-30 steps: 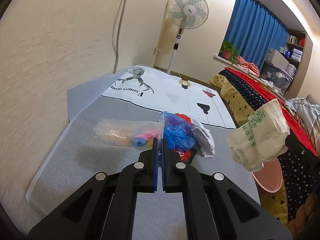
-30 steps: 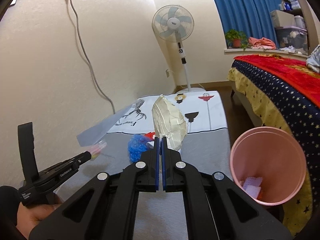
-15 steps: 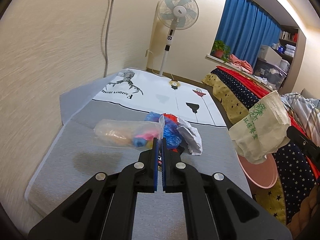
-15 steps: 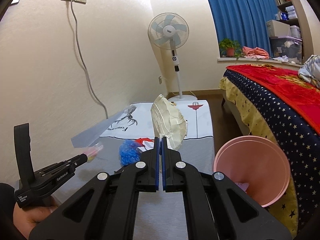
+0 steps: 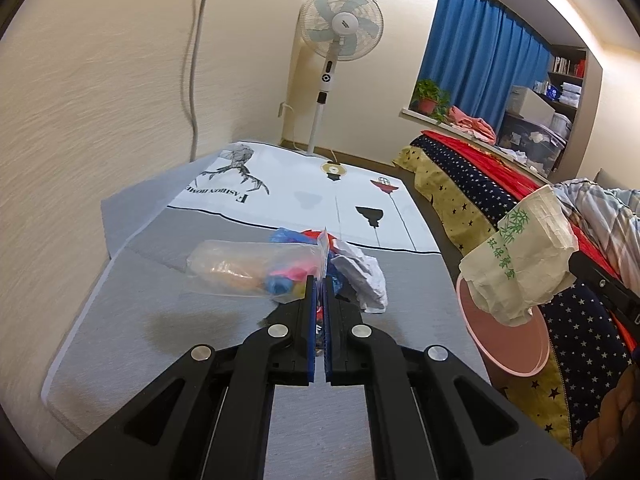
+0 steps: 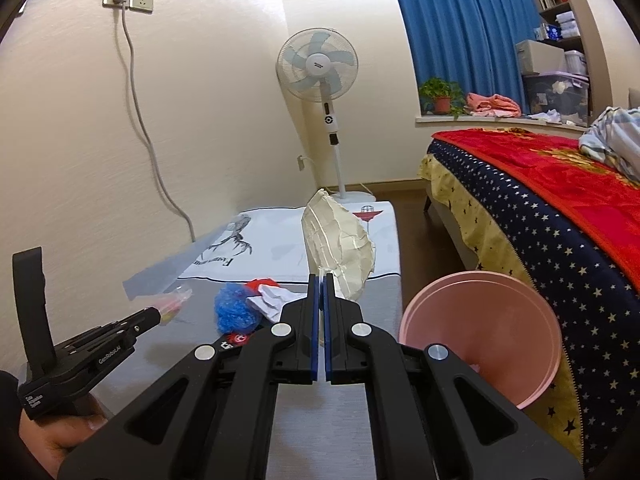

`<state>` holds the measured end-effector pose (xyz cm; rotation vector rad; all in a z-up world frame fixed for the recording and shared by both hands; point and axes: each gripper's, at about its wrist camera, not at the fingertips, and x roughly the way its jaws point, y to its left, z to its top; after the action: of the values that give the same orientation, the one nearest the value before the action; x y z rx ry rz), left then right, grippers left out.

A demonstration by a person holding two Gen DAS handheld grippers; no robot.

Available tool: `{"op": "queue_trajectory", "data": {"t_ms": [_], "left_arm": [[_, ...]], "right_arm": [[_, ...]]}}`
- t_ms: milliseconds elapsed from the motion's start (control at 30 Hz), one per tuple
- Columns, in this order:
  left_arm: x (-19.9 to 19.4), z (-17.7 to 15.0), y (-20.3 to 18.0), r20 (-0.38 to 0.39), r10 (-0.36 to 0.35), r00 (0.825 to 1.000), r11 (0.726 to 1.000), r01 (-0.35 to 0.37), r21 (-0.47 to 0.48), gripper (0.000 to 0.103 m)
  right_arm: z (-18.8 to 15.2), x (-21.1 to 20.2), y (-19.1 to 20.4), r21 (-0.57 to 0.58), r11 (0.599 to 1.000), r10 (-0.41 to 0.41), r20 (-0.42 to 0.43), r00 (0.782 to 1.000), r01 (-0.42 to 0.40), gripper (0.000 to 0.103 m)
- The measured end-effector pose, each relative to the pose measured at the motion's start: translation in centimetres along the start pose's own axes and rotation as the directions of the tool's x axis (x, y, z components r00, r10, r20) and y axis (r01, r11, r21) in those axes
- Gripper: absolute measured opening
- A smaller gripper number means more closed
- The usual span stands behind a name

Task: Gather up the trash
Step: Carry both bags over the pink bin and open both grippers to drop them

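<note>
My left gripper [image 5: 319,280] is shut on the edge of a clear plastic bag [image 5: 248,270] with coloured bits inside, held above the grey mat [image 5: 160,320]. My right gripper [image 6: 319,280] is shut on a crumpled cream paper bag [image 6: 340,240], which shows with green print in the left wrist view [image 5: 520,260], just left of and above the pink bin [image 6: 480,332]. A blue plastic wad [image 6: 234,312], a crumpled white paper [image 5: 360,276] and red scraps [image 6: 262,283] lie on the mat.
A bed with a starred cover [image 6: 560,220] runs along the right, close behind the bin. A standing fan [image 6: 320,68] stands at the far wall. A white printed mat [image 5: 304,196] lies beyond the grey one. The wall is close on the left.
Both grippers have risen and drawn back a little with their bags. The paper bag has moved closer over the pink bin's left rim.
</note>
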<state>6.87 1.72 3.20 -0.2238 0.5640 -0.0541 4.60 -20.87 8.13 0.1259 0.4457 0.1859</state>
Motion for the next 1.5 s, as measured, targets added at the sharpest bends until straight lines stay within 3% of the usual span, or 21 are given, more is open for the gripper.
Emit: {"op": "queue_trajectory", "data": {"t_ms": [467, 1133, 1500], "left_arm": [[1.5, 0.2, -4.6, 0.006, -0.079, 0.997, 0.996, 0.078, 0.052, 0.002], [3.8, -0.3, -11.9, -0.021, -0.183, 0.983, 0.975, 0.184, 0.122, 0.002], [5.9, -0.8, -16.5, -0.053, -0.253, 0.966, 0.953, 0.258, 0.160, 0.002]], "right_arm": [[0.5, -0.4, -3.5, -0.007, 0.986, -0.164, 0.013, 0.986, 0.164, 0.002], [1.7, -1.1, -10.3, 0.078, 0.924, -0.374, -0.018, 0.927, 0.374, 0.002], [1.6, -0.8, -13.3, 0.113, 0.889, -0.441, -0.045, 0.896, 0.443, 0.002]]}}
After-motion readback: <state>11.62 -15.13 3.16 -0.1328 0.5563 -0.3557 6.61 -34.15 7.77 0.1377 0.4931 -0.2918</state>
